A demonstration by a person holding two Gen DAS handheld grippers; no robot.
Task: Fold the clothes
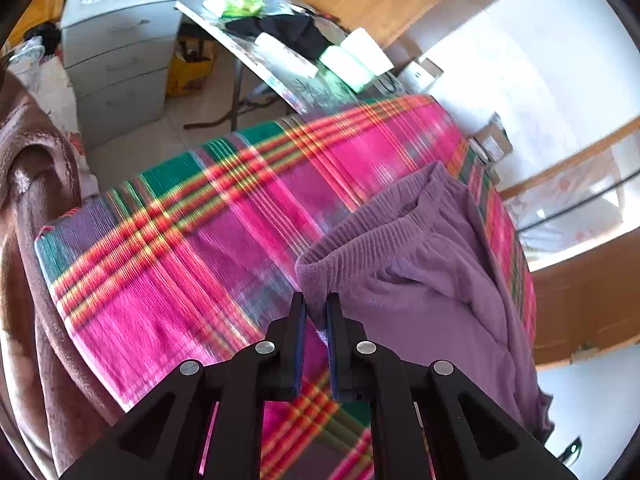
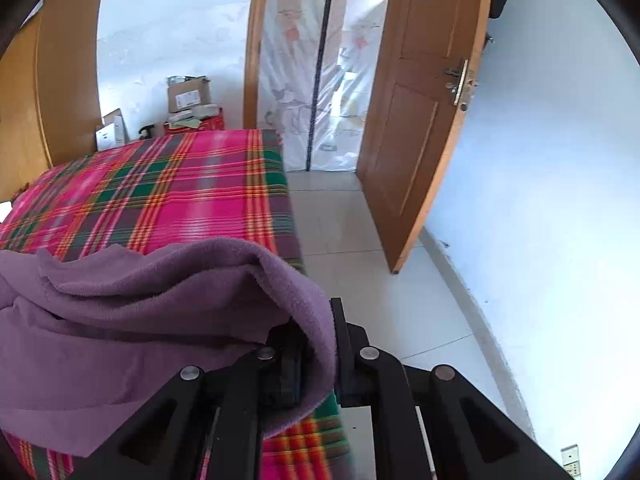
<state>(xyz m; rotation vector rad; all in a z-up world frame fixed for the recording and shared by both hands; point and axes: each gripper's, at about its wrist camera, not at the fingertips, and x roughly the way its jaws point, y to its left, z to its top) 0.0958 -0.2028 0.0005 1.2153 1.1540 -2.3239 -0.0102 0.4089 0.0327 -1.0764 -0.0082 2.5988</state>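
A: Garment, left wrist view?

B: Purple fleece trousers [image 1: 432, 280], soft nap, ribbed elastic waistband uppermost and gaping open. They lie on the bed [image 1: 180, 248], on a pink, green and orange plaid cover, toward its right side. One edge hangs down past the right rim of the bed.

A: Left gripper?

B: The left gripper [image 1: 316, 312] points forward along the bed, tilted slightly downward. Its two black fingers are drawn close with a narrow gap, and a corner of the waistband sits pinched between the blue pads. The cloth rises a little at that point.

A: Anything else on that side?

B: A brown blanket [image 1: 28, 208] at far left, grey drawers [image 1: 120, 52] behind, and a table [image 1: 280, 76] carrying dark cloth and white packets. The view is blurred.

A: Right wrist view?

B: The same trousers [image 2: 120, 320], bunched in thick folds over the near end of the bed [image 2: 160, 184], filling the lower left of the view. A fold drapes over the right gripper [image 2: 316, 332].

A: Its state?

B: Fingers pressed together on that fold; the left finger is mostly buried in fleece, the right finger [image 2: 340, 320] shows clear. The gripper points along the bed's right edge, above the tiled floor [image 2: 360, 240].

A: Background?

B: Boxes [image 2: 188, 96] by the wall, a curtained doorway, an open wooden door [image 2: 424, 120].
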